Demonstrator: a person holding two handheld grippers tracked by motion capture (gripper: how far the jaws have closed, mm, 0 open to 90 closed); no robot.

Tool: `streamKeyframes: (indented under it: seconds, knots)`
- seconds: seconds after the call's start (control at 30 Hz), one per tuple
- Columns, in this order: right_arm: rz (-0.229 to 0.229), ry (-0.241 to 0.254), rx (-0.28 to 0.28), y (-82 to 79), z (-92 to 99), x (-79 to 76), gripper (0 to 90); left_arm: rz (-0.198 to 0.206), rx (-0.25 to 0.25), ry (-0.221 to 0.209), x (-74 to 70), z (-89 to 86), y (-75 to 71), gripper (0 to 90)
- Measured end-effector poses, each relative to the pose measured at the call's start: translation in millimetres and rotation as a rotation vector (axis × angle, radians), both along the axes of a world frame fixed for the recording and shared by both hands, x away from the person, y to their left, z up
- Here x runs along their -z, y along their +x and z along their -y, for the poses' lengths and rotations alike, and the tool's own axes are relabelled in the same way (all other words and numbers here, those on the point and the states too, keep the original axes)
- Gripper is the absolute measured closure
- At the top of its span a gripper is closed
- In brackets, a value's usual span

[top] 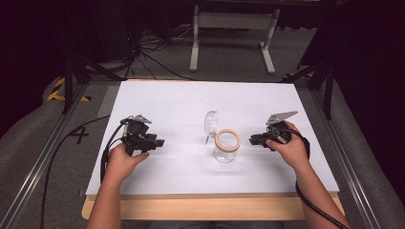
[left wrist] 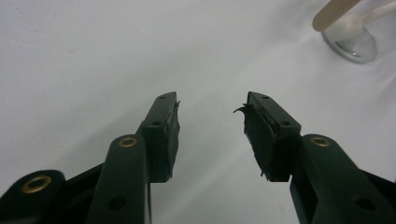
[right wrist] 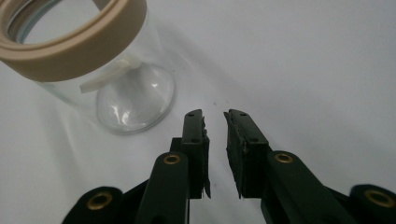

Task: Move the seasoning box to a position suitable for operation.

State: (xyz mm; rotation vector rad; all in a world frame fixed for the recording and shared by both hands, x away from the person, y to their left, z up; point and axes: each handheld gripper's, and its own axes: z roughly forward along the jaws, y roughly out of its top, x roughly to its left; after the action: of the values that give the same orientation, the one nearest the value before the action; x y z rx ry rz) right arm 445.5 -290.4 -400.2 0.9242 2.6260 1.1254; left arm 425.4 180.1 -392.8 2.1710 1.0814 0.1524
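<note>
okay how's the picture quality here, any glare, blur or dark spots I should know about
High view: white table evenly lit, surroundings nearly black, glass jar small and faint. Left gripper view: jaws sharp, jar blurred at the top right corner. Right gripper view: the jar's tan rim is soft, bright glints on its base, faint shadows.

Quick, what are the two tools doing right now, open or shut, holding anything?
Left tool: open, holding nothing.
Right tool: open a little, holding nothing, beside the clear glass jar with a beige rim.
</note>
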Motion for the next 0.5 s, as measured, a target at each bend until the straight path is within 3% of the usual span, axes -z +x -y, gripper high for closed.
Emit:
streamKeyframes:
  seconds: [0.17, 0.4, 0.5]
  knots:
    - [-0.003, 0.000, -0.013, 0.0, -2.4, 0.6, 78.2, 0.009, 0.013, -0.012, -13.4, 5.0, -5.2, 53.5]
    - [-0.007, 0.036, -0.017, 0.7, -6.2, 1.8, 80.0, 0.023, 0.029, -0.021, -25.8, 9.2, -12.9, 52.1]
    - [-0.007, 0.048, -0.028, 0.7, -12.1, 4.4, 85.8, 0.035, 0.041, -0.031, -29.6, 12.7, -15.7, 50.7]
